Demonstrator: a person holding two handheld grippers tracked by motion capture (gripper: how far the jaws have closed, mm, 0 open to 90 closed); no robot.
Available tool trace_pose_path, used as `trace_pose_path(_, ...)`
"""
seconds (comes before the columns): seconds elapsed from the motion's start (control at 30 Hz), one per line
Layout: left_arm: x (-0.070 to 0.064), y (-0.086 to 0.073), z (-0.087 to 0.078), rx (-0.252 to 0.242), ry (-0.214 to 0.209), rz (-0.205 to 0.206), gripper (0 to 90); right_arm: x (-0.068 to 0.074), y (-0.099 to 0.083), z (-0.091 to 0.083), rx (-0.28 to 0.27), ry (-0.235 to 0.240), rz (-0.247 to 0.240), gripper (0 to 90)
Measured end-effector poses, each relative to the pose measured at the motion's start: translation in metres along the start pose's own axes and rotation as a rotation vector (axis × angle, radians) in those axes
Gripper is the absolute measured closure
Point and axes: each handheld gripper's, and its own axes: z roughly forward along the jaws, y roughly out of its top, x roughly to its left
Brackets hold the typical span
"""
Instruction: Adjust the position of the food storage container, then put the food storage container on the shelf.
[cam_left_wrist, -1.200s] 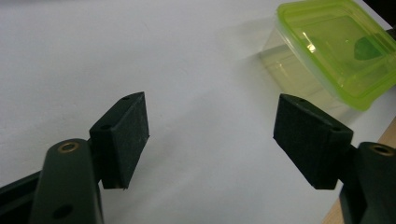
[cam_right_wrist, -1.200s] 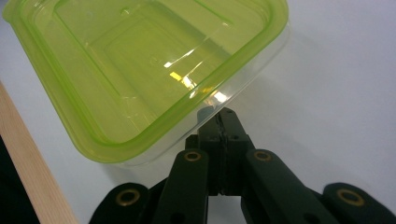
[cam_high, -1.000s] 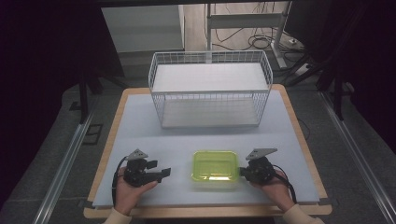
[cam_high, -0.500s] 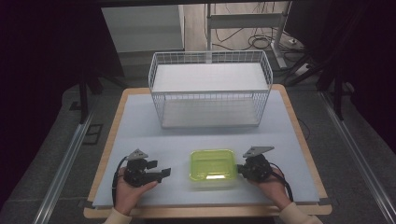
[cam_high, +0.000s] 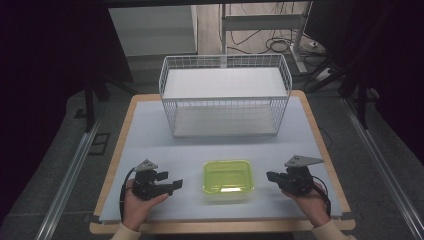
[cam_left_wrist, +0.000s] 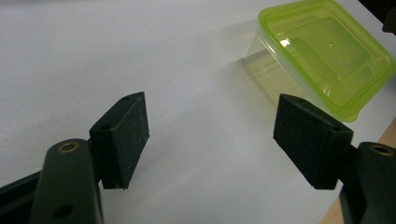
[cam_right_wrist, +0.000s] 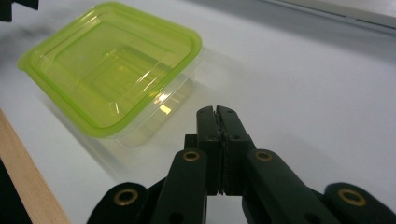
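My left gripper is wide open, nothing btwn the jaws, just bare white table top. In the left gripper view the two black pads stand far apart, w/ the green-lidded container ahead of the jaws and off toward the right-hand pad, not touching either one. It's near but clear of my tips.

My right gripper is closed all the way, pads pressed flat to each other, holding nothing. In the right gripper view the shut tips point past the container, which sits ahead and to the left of the jaws, its near corner just beside the tips w/ a small gap. No contact that I can see.

From the high view the container lies flat on the table btwn my two grippers, lid on, closer to the right tips than the left ones. Both hands rest low near the table's front edge: left hand under its gripper, right hand under the other.

Beyond both sets of jaws, well apart from the container, a white wire basket stands on the far half of the table.
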Motion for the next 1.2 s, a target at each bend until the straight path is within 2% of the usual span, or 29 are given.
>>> trace_pose_path(0.07,-0.001,0.0,0.0,-0.003,-0.008,-0.003,26.2,-0.002,0.0,-0.002,-0.008,0.005,0.004,88.8)
trace_pose_path(0.13,-0.001,0.001,-0.001,-0.005,-0.017,-0.007,26.2,-0.003,0.0,-0.003,-0.013,0.016,0.009,82.8)
trace_pose_path(0.2,-0.001,0.002,-0.002,-0.01,-0.023,-0.01,26.2,-0.004,0.0,-0.005,-0.031,0.039,0.022,71.6)
trace_pose_path(0.23,-0.002,0.002,-0.003,-0.014,-0.028,-0.016,26.2,-0.004,0.0,-0.005,-0.038,0.049,0.029,61.1)
trace_pose_path(0.27,-0.002,0.003,-0.004,-0.016,-0.033,-0.019,26.1,-0.004,0.001,-0.006,-0.072,0.067,0.041,47.7)
trace_pose_path(0.3,-0.002,0.003,-0.005,-0.019,-0.04,-0.023,26.1,-0.004,0.001,-0.006,-0.072,0.067,0.041,47.7)
trace_pose_path(0.37,-0.002,0.005,-0.006,-0.028,-0.059,-0.038,26.1,-0.003,0.004,-0.007,-0.079,0.1,0.062,36.2)
trace_pose_path(0.47,-0.003,0.006,-0.006,-0.03,-0.075,-0.051,26.1,-0.002,0.006,-0.008,-0.088,0.117,0.067,30.2)
trace_pose_path(0.63,-0.004,0.008,-0.006,-0.032,-0.079,-0.057,26.2,0.004,0.011,-0.007,-0.091,0.13,0.052,27.1)
trace_pose_path(0.73,-0.005,0.01,-0.004,-0.03,-0.083,-0.064,26.3,0.006,0.013,-0.005,-0.087,0.144,0.075,28.0)
trace_pose_path(0.8,-0.007,0.011,-0.003,-0.026,-0.093,-0.073,26.8,0.008,0.016,-0.002,-0.07,0.163,0.098,33.3)
trace_pose_path(0.9,-0.008,0.012,-0.002,-0.022,-0.102,-0.084,27.1,0.008,0.017,-0.001,-0.067,0.165,0.112,35.3)
trace_pose_path(0.93,-0.008,0.013,-0.001,-0.019,-0.107,-0.095,27.1,0.008,0.018,0.001,-0.057,0.176,0.138,36.7)
trace_pose_path(1.2,-0.012,0.017,0.011,0.009,-0.14,-0.135,27.3,0.004,0.019,0.012,-0.013,0.162,0.193,39.8)
